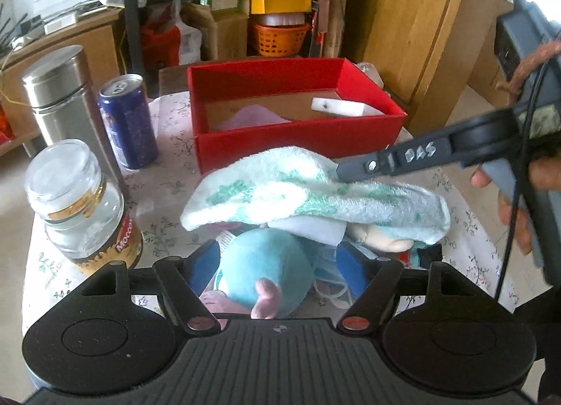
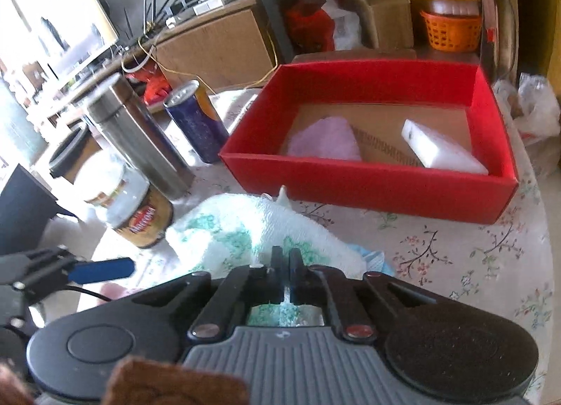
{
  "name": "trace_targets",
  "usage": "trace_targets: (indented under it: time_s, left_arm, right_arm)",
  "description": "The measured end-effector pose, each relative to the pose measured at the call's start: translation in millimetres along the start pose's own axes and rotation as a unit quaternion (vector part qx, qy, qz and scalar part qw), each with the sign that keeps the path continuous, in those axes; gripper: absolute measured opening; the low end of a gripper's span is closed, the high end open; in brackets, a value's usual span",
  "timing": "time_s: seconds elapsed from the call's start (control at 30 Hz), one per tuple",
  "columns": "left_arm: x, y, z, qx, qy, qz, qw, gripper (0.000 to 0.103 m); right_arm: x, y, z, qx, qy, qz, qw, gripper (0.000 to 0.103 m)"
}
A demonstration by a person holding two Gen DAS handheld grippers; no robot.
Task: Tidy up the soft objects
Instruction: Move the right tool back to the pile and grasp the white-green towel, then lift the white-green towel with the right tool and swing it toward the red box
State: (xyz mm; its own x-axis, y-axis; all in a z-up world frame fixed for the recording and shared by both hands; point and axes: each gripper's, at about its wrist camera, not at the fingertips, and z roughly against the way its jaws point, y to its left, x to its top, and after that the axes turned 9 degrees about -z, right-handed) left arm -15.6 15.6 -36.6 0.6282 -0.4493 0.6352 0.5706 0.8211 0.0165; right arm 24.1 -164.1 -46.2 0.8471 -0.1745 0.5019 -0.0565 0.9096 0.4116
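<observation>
A white-and-green fluffy towel (image 1: pixel 298 191) (image 2: pixel 245 229) is draped over a pile of soft things on the flowered tablecloth. My right gripper (image 2: pixel 285 257) (image 1: pixel 342 173) is shut on the towel's edge. Under the towel lies a blue plush toy (image 1: pixel 266 264) with pink feet, between the blue fingers (image 1: pixel 207 264) of my left gripper (image 1: pixel 278 266), which stands open around it. Beyond the towel sits a red box (image 1: pixel 298 135) (image 2: pixel 368 191). It holds a pink cloth (image 1: pixel 252 115) (image 2: pixel 326 140) and a white sponge block (image 1: pixel 347 107) (image 2: pixel 441 149).
On the table's left side stand a steel flask (image 1: pixel 59 96) (image 2: pixel 136 131), a blue can (image 1: pixel 128 121) (image 2: pixel 196 124) and a glass coffee jar (image 1: pixel 80 205) (image 2: pixel 133 205). A cream soft item (image 1: pixel 371 236) peeks out under the towel. Shelves with boxes and an orange basket (image 1: pixel 280 38) stand behind.
</observation>
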Motion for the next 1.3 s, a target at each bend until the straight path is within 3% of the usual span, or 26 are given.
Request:
trace_targets:
  time_s: [0.23, 0.3, 0.33, 0.37, 0.43, 0.5, 0.6, 0.67, 0.7, 0.87, 1.13, 1.3]
  left_arm:
    - [2, -5, -4, -0.002, 0.005, -0.003, 1.0000, 0.073]
    - [0, -6, -4, -0.005, 0.006, -0.006, 1.0000, 0.073]
    - [0, -7, -4, -0.005, 0.007, -0.008, 0.9999, 0.073]
    - [-1, -7, -5, -0.005, 0.010, -0.009, 0.9999, 0.073]
    - [-1, -7, -7, -0.006, 0.013, -0.012, 0.9998, 0.073]
    - [-1, -7, -8, -0.007, 0.014, -0.014, 0.9998, 0.074]
    - [-2, -6, -7, -0.008, 0.015, -0.013, 0.9998, 0.075]
    - [-3, -4, -8, -0.007, 0.019, -0.015, 0.9997, 0.075]
    - [-3, -5, -8, -0.008, 0.020, -0.015, 0.9996, 0.075]
    - [-3, -3, -8, -0.007, 0.024, -0.015, 0.9996, 0.075]
    - [4, -13, -14, -0.012, 0.022, -0.025, 0.9994, 0.075]
    - [12, -20, -23, -0.018, 0.025, -0.026, 0.9992, 0.077]
  right_arm:
    - [5, -7, 9, 0.030, -0.010, -0.006, 0.999, 0.000]
    - [9, -6, 3, 0.033, 0.006, -0.008, 0.999, 0.021]
    - [9, -4, 0, 0.030, 0.007, -0.003, 1.000, 0.044]
    - [9, -2, -3, 0.028, 0.002, 0.001, 1.000, 0.049]
    - [11, 1, -12, 0.034, 0.007, -0.003, 0.999, 0.049]
    - [13, 2, -28, 0.044, 0.023, -0.017, 0.999, 0.049]
    - [10, 5, -46, 0.009, 0.036, -0.018, 0.999, 0.042]
    - [10, 4, -49, 0.013, 0.035, -0.024, 0.999, 0.006]
    - [12, 2, -47, 0.021, 0.037, -0.035, 0.998, 0.000]
    - [16, -7, -13, 0.062, 0.004, -0.054, 0.997, 0.000]
    - [22, -24, 48, 0.153, -0.050, -0.109, 0.981, 0.000]
    - [17, -41, 49, 0.180, -0.018, -0.153, 0.972, 0.000]
